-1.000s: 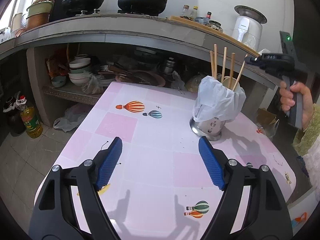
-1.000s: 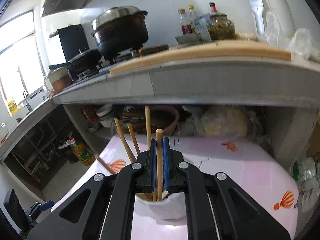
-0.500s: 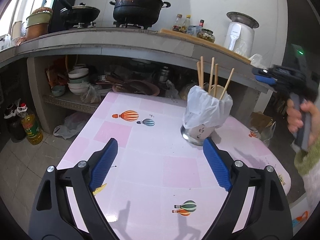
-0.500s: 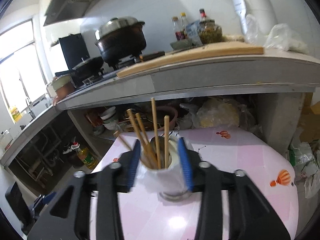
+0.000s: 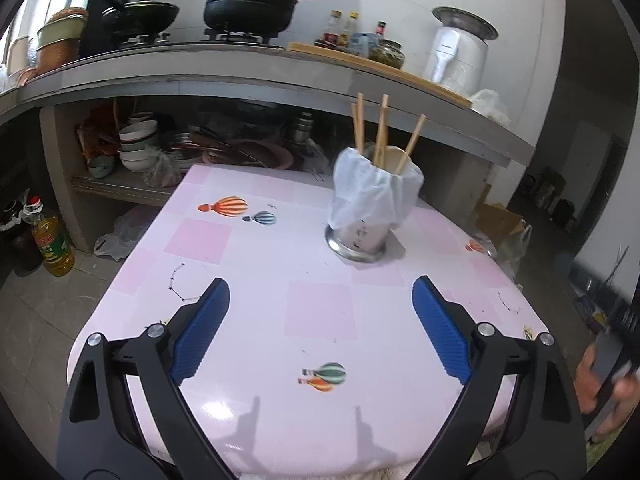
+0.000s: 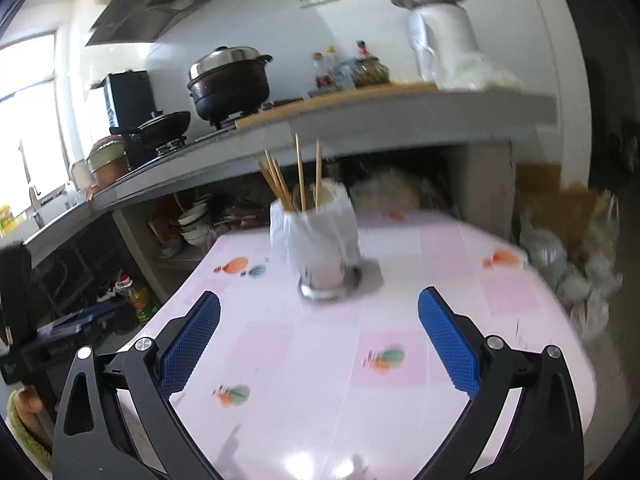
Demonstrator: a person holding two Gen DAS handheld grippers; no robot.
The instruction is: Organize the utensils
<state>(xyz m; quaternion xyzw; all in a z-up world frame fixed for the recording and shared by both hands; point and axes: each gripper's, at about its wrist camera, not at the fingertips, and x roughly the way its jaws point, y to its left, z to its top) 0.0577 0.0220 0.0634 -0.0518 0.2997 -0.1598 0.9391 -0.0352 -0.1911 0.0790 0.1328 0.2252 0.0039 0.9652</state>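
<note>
the metal cup (image 5: 357, 236) with the white bag on it stands in the middle of the pink table (image 5: 256, 344), above both sets of jaws. the chopsticks (image 6: 298, 178) stick up out of it. the left gripper (image 5: 320, 320) and the right gripper (image 6: 320, 340) have just been opening. both are wide apart and hold nothing. neither looks nearer.
</note>
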